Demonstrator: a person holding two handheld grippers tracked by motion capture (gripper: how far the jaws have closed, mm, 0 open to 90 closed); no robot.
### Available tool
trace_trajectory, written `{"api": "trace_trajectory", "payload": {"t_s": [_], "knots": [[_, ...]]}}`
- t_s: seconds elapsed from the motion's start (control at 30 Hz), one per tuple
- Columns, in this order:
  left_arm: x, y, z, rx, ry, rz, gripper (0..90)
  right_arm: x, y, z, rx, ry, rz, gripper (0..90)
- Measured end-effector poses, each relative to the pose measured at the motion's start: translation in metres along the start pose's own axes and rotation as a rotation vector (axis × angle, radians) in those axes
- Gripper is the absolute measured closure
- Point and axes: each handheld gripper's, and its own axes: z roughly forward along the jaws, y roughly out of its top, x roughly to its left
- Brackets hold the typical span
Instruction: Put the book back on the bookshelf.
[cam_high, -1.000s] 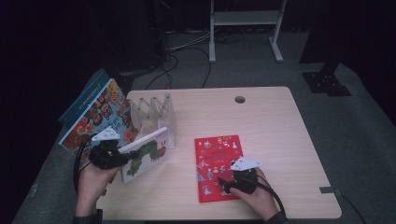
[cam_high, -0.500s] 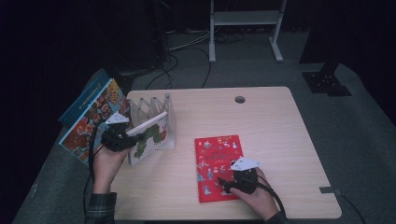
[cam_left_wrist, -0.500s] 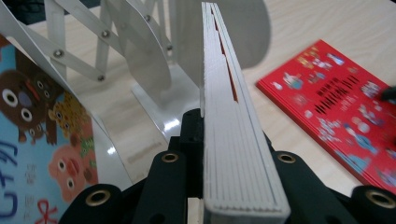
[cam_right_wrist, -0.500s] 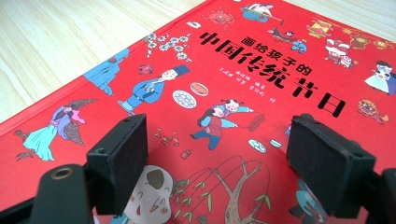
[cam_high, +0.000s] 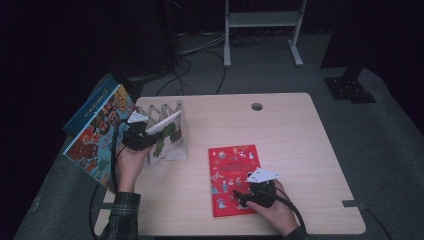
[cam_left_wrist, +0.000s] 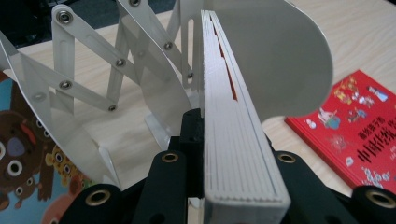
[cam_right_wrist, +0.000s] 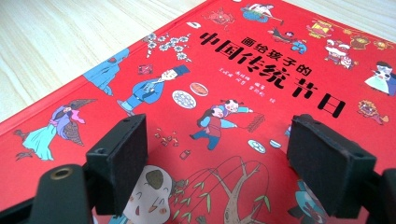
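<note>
White-edged book (cam_left_wrist: 238, 140), clamped by its spine end between the jaws of the left gripper (cam_high: 142, 140), stands on edge at the accordion book rack (cam_high: 172, 112) near the worktop's left edge. We hold it upright, its page block in line with the slots, because the rack (cam_left_wrist: 116, 65) accepts a volume only when it enters parallel to the white dividers; in the left gripper view the book lies just beside the rounded divider plate (cam_left_wrist: 280, 56), which suggests we are steering it into the slot nearest the table's middle. Gripping low on the book leaves its top free to slide between the plates.

Our right gripper (cam_high: 252, 195) rests over the red picture book (cam_high: 232, 170), which lies flat toward the front edge of the worktop. In the right gripper view its jaws stand apart above the red cover (cam_right_wrist: 224, 93), pressing on nothing; we judge that this hand waits here so that the next volume is ready for lifting. Larger illustrated books (cam_high: 97, 132) lean beyond the worktop's left edge, beside the rack.
</note>
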Motion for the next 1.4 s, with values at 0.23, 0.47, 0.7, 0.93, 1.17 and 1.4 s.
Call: {"api": "trace_trajectory", "payload": {"t_s": [0.23,0.47,0.7,0.93,1.17,1.4], "knots": [[-0.003,-0.006,0.012,0.004,0.02,0.003,75.3,0.0,0.0,0.0,0.002,0.001,0.004,19.5],[-0.005,-0.019,0.019,0.011,0.016,-0.009,75.2,0.0,0.0,0.0,0.001,0.001,0.003,19.5],[-0.008,-0.03,0.028,0.055,0.009,0.002,74.7,0.0,0.0,0.0,0.0,0.001,0.004,19.4],[-0.007,-0.037,0.029,0.079,0.008,0.013,74.6,0.0,0.0,0.0,0.0,0.001,0.004,19.4],[-0.007,-0.04,0.024,0.097,-0.007,0.032,68.3,0.0,0.0,0.0,-0.001,0.0,0.004,19.4],[-0.007,-0.053,-0.003,0.101,-0.013,0.06,59.8,0.0,-0.001,0.0,-0.003,0.0,0.003,19.5]]}}
